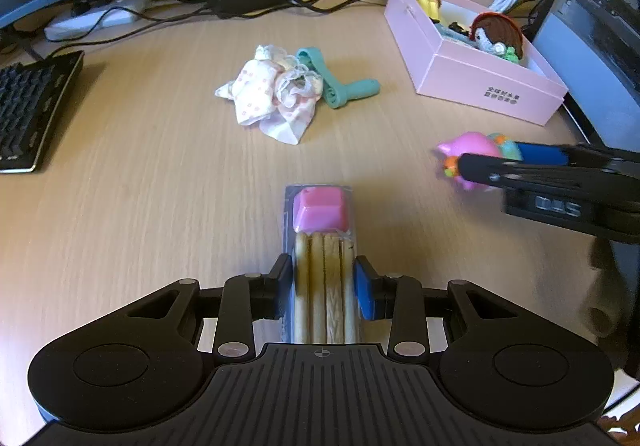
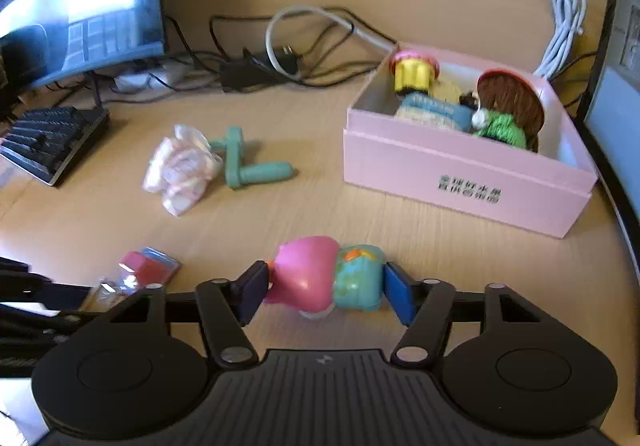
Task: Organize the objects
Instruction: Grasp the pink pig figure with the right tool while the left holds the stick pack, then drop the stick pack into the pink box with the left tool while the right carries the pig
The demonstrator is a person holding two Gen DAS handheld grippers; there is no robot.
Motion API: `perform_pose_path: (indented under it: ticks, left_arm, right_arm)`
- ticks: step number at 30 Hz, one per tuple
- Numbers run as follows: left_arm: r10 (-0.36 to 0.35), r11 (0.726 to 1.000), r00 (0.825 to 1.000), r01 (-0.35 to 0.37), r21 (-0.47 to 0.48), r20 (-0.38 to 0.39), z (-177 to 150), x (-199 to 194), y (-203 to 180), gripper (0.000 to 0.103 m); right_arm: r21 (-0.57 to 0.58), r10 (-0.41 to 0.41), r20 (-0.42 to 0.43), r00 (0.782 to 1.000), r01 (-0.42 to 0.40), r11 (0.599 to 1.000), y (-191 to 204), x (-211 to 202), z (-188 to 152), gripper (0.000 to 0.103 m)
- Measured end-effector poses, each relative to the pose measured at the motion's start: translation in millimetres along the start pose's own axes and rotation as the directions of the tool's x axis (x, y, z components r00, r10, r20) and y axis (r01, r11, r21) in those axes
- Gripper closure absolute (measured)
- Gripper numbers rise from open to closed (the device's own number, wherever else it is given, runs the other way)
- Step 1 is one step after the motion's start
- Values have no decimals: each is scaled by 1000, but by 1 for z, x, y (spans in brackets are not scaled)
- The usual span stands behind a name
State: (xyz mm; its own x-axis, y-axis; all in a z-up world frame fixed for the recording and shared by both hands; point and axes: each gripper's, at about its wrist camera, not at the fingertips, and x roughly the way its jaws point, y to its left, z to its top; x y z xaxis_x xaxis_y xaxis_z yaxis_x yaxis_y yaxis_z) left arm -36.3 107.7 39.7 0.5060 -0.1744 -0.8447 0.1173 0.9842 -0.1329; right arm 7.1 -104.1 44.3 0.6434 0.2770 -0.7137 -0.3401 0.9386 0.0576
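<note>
My left gripper (image 1: 323,286) is shut on a clear snack pack (image 1: 323,246) of biscuit sticks with a pink dip cup, held just above the wooden desk. The pack also shows at the lower left of the right wrist view (image 2: 140,270). My right gripper (image 2: 326,288) is shut on a pink and teal toy figure (image 2: 328,278), which appears at the right of the left wrist view (image 1: 476,154). An open pink box (image 2: 460,182) holding dolls stands at the right, also in the left wrist view (image 1: 480,82). A floral cloth (image 1: 272,94) and a teal handle toy (image 1: 340,82) lie mid-desk.
A black keyboard (image 1: 28,114) lies at the left under a monitor (image 2: 80,6). Tangled black cables and a power strip (image 1: 92,18) run along the back. A coiled white cable (image 2: 564,30) and a computer case (image 1: 600,26) stand at the right.
</note>
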Motion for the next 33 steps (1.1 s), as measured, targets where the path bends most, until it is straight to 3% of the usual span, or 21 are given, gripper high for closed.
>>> perform_pose_path:
  ticks: [6, 9, 15, 20, 24, 26, 28, 33]
  left_arm:
    - [-106, 993, 994, 108, 50, -24, 9, 2, -17, 66]
    - [-182, 982, 983, 182, 45, 12, 33, -6, -28, 66]
    - [-265, 962, 938, 243, 123, 224, 128, -30, -77, 66]
    - [-263, 964, 890, 228, 137, 373, 192, -4, -127, 66]
    - [-211, 974, 926, 172, 149, 313, 213, 48, -155, 66]
    - [-218, 973, 947, 191, 132, 237, 216, 74, -157, 66]
    - [-178, 982, 964, 161, 95, 200, 211, 89, -151, 69]
    - [-220, 973, 940, 231, -11, 262, 182, 70, -118, 70]
  right_arm:
    - [-23, -38, 63, 997, 39, 999, -14, -50, -5, 43]
    - [4, -55, 88, 995, 55, 998, -26, -73, -9, 43]
    - [74, -104, 147, 984, 94, 993, -44, -103, -17, 43]
    - [124, -119, 175, 977, 98, 987, -58, -112, -25, 43]
    - [157, -129, 170, 977, 102, 982, -69, -115, -34, 43]
    - [169, -126, 165, 978, 98, 981, -74, -115, -37, 43]
    - [170, -135, 161, 978, 108, 980, -76, -115, -40, 43]
    - [177, -147, 152, 977, 119, 977, -86, -113, -38, 43]
